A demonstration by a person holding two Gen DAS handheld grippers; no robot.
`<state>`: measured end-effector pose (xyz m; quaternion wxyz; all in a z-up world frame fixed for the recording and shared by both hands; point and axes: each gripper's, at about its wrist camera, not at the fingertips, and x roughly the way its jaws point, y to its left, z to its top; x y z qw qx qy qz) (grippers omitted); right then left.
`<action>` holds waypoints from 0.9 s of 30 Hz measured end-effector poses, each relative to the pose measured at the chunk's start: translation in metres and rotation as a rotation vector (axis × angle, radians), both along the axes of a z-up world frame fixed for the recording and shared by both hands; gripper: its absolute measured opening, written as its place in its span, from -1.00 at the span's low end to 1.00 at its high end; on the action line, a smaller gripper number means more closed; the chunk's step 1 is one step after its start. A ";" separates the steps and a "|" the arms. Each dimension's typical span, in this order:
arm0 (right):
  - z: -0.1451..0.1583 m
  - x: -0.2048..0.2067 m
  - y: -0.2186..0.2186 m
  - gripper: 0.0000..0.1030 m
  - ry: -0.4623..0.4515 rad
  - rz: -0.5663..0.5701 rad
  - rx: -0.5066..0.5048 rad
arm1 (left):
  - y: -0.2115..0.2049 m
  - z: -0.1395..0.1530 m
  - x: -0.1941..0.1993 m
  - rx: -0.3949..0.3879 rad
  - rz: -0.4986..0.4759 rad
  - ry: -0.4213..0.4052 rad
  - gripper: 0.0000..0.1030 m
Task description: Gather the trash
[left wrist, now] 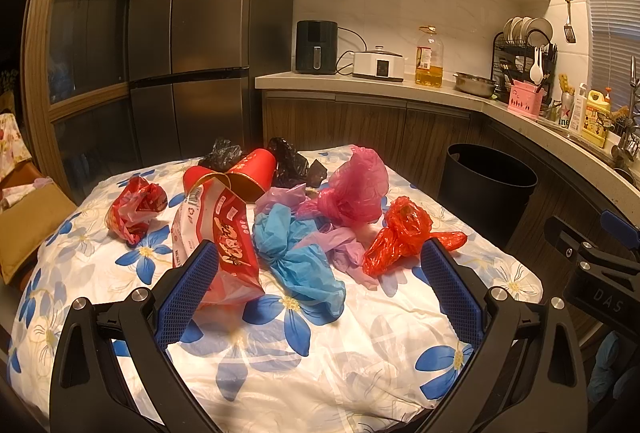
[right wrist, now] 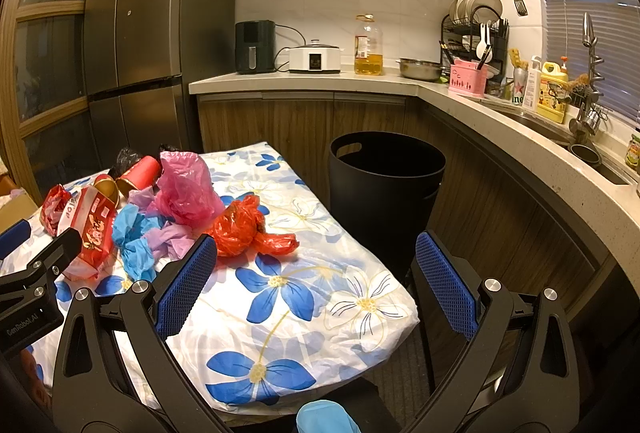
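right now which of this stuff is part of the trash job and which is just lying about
Job: red bag, pink bag, blue bag, snack packet, red cups, bin.

Lying about: air fryer, oil bottle, dish rack.

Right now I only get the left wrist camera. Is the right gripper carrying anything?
Observer: No. The right gripper is open, with nothing between its pads.
Operator: Which piece of trash lies closest to it?
Observer: The red plastic bag, on the tablecloth just beyond the gripper's left side.
Operator: And where is the bin from there?
Observer: The black bin shows straight ahead between the gripper's fingers, past the table's edge.
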<state>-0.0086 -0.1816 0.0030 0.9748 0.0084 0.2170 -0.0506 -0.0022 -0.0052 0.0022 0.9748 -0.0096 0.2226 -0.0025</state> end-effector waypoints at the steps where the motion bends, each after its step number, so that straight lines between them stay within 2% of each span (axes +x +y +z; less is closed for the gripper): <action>1: 0.000 0.000 0.000 0.90 0.001 0.000 0.001 | -0.001 0.000 0.000 0.000 -0.001 0.000 0.89; 27: -0.003 0.001 -0.001 0.90 0.002 0.002 0.007 | -0.006 -0.006 -0.003 0.000 -0.001 -0.001 0.89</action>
